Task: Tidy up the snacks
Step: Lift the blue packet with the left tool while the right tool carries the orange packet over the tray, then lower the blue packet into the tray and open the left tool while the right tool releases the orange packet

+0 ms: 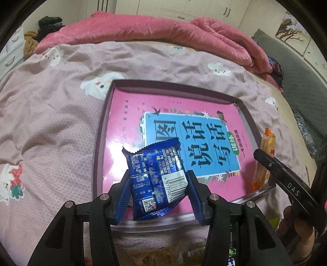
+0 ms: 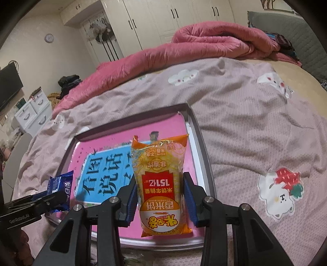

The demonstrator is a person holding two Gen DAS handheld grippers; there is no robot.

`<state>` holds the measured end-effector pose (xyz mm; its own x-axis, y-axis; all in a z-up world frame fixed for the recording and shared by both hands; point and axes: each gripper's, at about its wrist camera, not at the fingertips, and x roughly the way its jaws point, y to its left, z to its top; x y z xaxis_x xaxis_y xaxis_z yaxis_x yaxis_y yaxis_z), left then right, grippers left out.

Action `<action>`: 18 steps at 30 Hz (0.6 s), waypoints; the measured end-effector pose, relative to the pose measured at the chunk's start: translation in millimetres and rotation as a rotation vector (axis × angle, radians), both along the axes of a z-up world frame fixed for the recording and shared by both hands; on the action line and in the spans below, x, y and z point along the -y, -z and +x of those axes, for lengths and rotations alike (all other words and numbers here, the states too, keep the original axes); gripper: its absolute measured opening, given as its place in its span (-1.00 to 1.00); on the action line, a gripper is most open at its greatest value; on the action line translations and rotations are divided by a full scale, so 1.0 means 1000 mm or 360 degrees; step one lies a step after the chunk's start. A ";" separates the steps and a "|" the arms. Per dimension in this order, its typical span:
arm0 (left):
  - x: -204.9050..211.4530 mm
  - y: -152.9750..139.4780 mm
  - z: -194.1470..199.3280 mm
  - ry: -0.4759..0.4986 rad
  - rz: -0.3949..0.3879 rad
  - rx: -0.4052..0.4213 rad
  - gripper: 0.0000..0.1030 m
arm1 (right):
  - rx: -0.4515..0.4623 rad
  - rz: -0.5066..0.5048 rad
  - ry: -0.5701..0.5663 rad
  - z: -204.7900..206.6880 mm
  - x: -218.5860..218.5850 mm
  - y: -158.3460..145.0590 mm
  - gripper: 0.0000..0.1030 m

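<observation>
Snacks sit one in each gripper above a shallow tray (image 1: 102, 126). Between the ribbed blue pads of the left gripper (image 1: 158, 180) is a blue foil cookie packet (image 1: 155, 174), crinkled and glossy, with sawtooth sealed ends, a white barcode panel and a QR code facing the camera; the jaws stand partly closed and pinch it on both sides. The right gripper (image 2: 160, 194) is narrowed onto an orange rice cracker pack (image 2: 161, 180), a long, smooth plastic pouch with a clear middle showing pale yellow crackers, a red label band and a crimped top edge that juts out ahead of the jaws. Both packets hang over the tray, whose thin dark rim frames a glossy pink book cover (image 1: 126, 114) with a blue title panel lying flat under the jaws.

Beneath the tray is a bed spread with a pink waffle-textured sheet (image 2: 245, 126) printed with white cloud and animal shapes. Beyond the jaws, a rumpled rose-coloured quilt (image 2: 204, 41) is bunched along the far side. Cream wardrobe doors (image 2: 163, 18) with dark handles line the wall behind it.
</observation>
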<state>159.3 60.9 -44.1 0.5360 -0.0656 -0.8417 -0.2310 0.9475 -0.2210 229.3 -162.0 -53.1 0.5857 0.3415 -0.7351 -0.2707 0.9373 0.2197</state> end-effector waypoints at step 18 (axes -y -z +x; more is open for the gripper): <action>0.005 0.021 0.003 0.0015 0.0036 -0.0067 0.03 | -0.0082 -0.0043 0.0027 -0.007 0.007 0.012 -0.19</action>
<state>162.0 55.9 -65.1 0.4997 -0.0514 -0.8647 -0.2303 0.9544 -0.1898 222.6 -168.6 -65.2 0.5526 0.3111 -0.7732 -0.2435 0.9475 0.2072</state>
